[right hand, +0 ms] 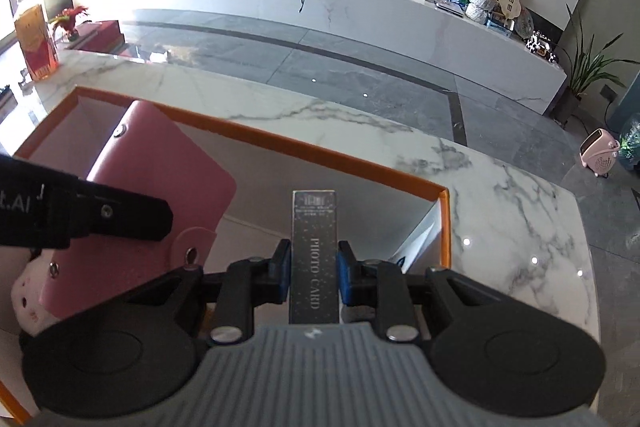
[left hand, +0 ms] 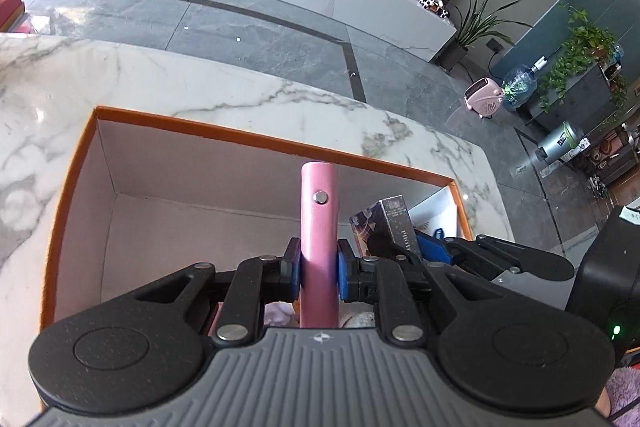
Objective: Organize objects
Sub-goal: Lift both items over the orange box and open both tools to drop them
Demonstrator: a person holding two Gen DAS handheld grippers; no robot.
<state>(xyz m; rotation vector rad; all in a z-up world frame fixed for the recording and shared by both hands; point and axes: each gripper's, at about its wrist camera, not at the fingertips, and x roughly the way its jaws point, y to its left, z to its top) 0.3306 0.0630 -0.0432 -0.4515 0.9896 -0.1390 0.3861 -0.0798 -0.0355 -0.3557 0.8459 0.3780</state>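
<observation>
My left gripper is shut on a pink wallet with a metal snap, held edge-on above the open orange-rimmed box. The wallet also shows in the right wrist view, flat side on, with the left gripper's finger across it. My right gripper is shut on a dark photo card box, held upright over the same orange-rimmed box. In the left wrist view the photo card box and the right gripper's blue pads sit just right of the wallet.
The box stands on a white marble table whose far edge drops to a grey tiled floor. A long white cabinet with cables and ornaments lies beyond. A red-orange carton stands at the table's far left. A white object lies under the wallet.
</observation>
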